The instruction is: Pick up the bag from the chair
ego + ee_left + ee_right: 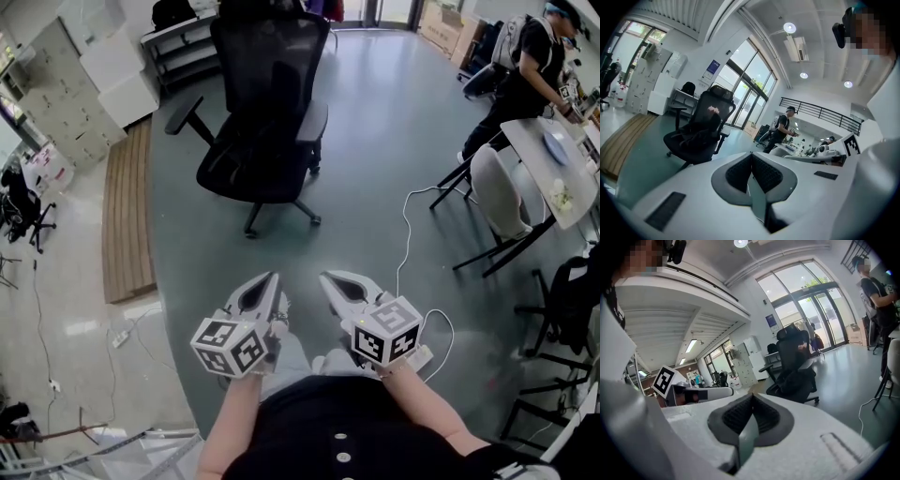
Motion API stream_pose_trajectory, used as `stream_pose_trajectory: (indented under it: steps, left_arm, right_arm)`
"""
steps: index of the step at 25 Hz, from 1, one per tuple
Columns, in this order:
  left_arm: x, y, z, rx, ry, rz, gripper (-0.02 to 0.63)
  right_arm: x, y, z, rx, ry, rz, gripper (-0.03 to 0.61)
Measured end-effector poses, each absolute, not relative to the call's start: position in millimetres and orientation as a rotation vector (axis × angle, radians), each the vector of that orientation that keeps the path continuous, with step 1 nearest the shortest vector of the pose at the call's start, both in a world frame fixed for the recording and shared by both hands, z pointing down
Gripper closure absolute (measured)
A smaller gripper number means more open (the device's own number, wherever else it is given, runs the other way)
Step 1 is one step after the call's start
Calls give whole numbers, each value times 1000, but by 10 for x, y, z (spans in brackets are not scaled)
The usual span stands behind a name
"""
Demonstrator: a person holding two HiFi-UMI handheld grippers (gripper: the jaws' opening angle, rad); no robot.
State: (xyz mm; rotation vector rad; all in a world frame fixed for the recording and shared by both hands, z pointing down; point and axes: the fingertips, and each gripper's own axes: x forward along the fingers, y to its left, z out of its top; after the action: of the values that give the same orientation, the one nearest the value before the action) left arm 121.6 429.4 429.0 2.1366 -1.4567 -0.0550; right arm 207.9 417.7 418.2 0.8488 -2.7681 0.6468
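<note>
Bare floor (pixel 375 141) up to the chair (pixel 267 75) — armrests (pixel 183 114) (both sides) jut out

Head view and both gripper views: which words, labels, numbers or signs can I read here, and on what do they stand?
No text is readable in any view.
Blue wall sign beside the glass doors: too small to read.
Left marker cube and right marker cube: black-and-white square patterns only, no letters or numbers.

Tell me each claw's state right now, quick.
White left claw: closed, jaws together, holding nothing.
White right claw: closed, jaws together, holding nothing.
</note>
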Motion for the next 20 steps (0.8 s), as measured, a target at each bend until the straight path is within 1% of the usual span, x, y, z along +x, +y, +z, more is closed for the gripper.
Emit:
stream_pose_trajectory:
  steps: [7,15,20]
  left_arm:
    - [702,3544,4215,2164,-1398,-55,595]
    - [-135,2559,4065,2196,-1352,-78,595]
    - [-364,2072,4045,2255,-1238,-63,595]
  right_arm:
    - [1597,3387,4155,930,-2754,659,580]
    - [850,2460,3977,1023,-2760,605,580]
    - [506,2011,3938,1090,-2750,608,580]
